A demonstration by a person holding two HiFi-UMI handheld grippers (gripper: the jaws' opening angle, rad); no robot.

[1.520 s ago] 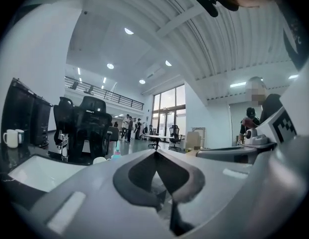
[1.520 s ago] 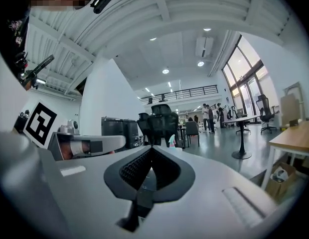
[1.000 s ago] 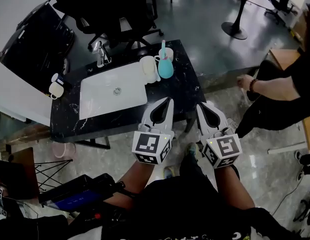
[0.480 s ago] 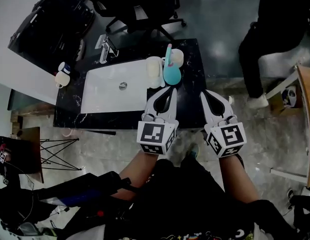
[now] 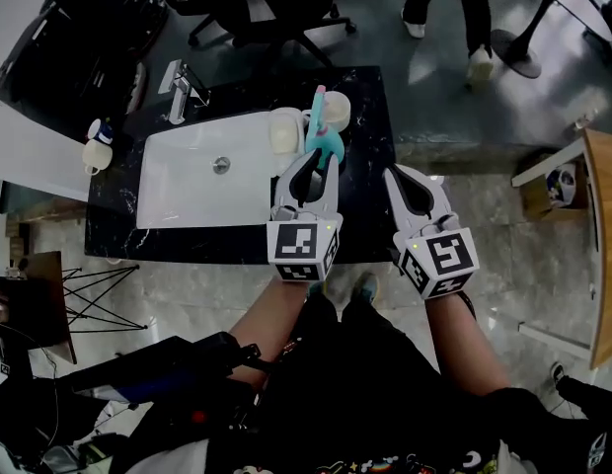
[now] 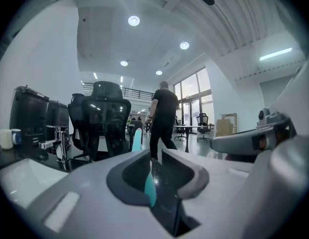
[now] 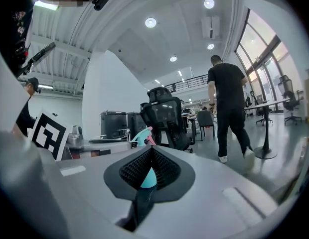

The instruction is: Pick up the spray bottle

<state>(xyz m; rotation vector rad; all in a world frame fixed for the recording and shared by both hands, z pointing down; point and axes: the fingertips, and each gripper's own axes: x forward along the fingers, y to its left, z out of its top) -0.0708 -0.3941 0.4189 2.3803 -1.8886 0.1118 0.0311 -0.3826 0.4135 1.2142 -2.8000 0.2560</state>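
Black marble worktop [image 5: 365, 196] with a white sink [image 5: 188, 191] set into its left and middle part, and a faucet [image 5: 178, 87] at the far edge behind the sink. A white mug [image 5: 94, 151] sits at the far left corner. The teal spray bottle [image 5: 321, 126] stands upright near the far edge, just right of the sink's far right corner. A white cup [image 5: 284, 131] is just beside it on the left, and a second cup [image 5: 338, 109] is just behind it toward the far edge. The left gripper [image 5: 311, 156] is over the worktop right of the sink, tips pointing at the bottle from the near side. In the head view the tips overlap the bottle's lower body; contact cannot be told. In the left gripper view its jaws [image 6: 155, 156] are parted by a narrow slit with nothing between them, and the teal bottle [image 6: 137, 138] shows just past them. The right gripper [image 5: 403, 174] hangs over the near right part of the worktop, beside the left gripper and apart from the bottle. Its jaws [image 7: 152, 149] are pressed together at the tips and empty, with the bottle's teal head and pink trigger [image 7: 142, 133] visible ahead and to the left. A black office chair [image 5: 276, 8] stands beyond the far edge. A person in black [image 7: 229, 103] walks on the floor beyond the far right corner.
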